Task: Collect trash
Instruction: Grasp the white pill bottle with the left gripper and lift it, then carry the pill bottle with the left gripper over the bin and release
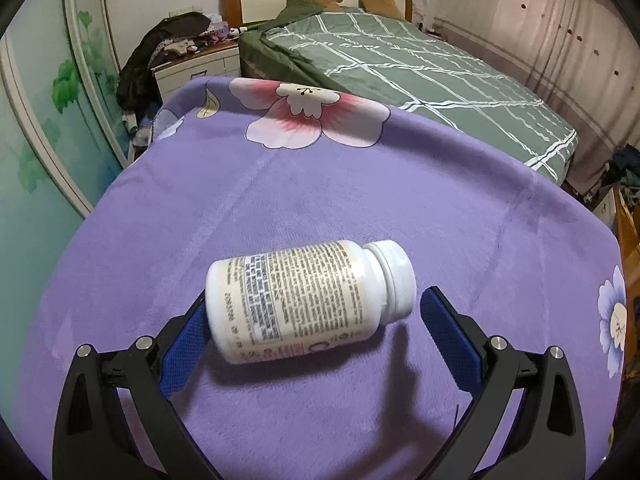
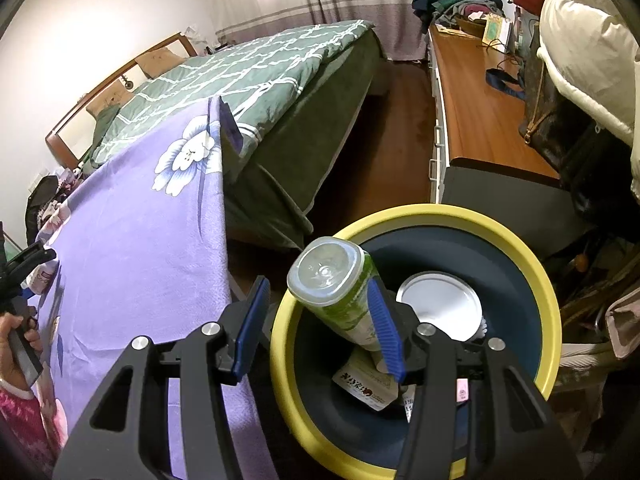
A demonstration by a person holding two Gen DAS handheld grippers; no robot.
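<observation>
A white pill bottle (image 1: 308, 300) with a printed label lies on its side on the purple flowered cloth (image 1: 320, 184). My left gripper (image 1: 316, 312) is open, its blue pads on either side of the bottle, the left pad touching the bottle's base, the right pad a little clear of the cap. My right gripper (image 2: 320, 312) is open over a dark bin with a yellow rim (image 2: 548, 300). A clear bottle with a green label (image 2: 340, 300) leans bottom-up in the bin, resting against the right pad. A white lid (image 2: 440, 308) and a carton (image 2: 368, 388) lie inside the bin.
A bed with a green checked cover (image 1: 420, 64) stands behind the cloth-covered table. A nightstand piled with clothes (image 1: 188, 52) is at the far left. A wooden dresser (image 2: 476, 112) with bags and clothes runs along the right, behind the bin. Dark wooden floor (image 2: 392, 128) lies between.
</observation>
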